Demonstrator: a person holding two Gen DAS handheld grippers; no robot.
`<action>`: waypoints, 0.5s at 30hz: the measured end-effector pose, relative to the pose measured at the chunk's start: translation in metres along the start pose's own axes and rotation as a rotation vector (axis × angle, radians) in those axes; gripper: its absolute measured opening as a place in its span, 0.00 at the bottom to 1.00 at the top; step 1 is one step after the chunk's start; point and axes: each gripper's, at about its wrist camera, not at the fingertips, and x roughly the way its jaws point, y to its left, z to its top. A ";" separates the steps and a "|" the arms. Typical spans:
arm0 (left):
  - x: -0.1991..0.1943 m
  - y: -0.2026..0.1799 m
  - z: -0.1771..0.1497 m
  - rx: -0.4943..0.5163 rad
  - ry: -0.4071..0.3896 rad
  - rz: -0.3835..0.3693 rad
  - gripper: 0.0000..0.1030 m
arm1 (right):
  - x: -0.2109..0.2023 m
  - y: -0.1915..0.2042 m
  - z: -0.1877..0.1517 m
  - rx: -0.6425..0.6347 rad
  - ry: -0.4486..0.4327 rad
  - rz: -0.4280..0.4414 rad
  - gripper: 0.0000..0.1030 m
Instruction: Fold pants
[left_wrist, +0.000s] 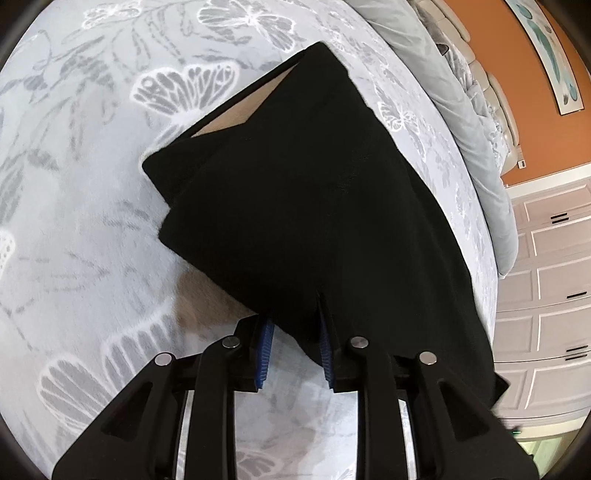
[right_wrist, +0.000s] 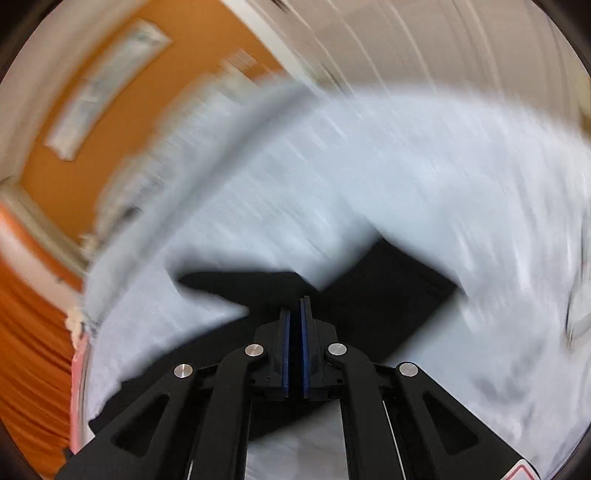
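Fold in progress on a bed. The black pants (left_wrist: 295, 206) lie on the butterfly-print bedspread (left_wrist: 92, 184), already doubled, their stacked hems toward ten o'clock in the left wrist view and one edge trailing off toward five o'clock. The left gripper (left_wrist: 295, 325) pinches a thickness of the near edge between its blue pads (left_wrist: 264, 343), jaws narrow on the cloth. The right gripper (right_wrist: 295, 314) shows its pads pressed together over the dark fabric at twelve o'clock; motion blur makes it hard to say whether any cloth is caught between them. For a clean fold, both grips should take all layers at matching corners, lift level, and lay the edge squarely onto the hems.
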 end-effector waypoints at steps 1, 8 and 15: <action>0.000 0.000 0.000 -0.007 -0.002 0.002 0.22 | 0.021 -0.016 -0.010 0.030 0.087 -0.038 0.05; 0.001 -0.008 -0.005 -0.004 -0.030 0.029 0.24 | -0.006 0.005 -0.005 -0.069 -0.112 -0.133 0.84; 0.000 -0.008 -0.002 -0.020 -0.053 0.023 0.21 | 0.024 -0.010 0.015 -0.012 -0.028 -0.149 0.05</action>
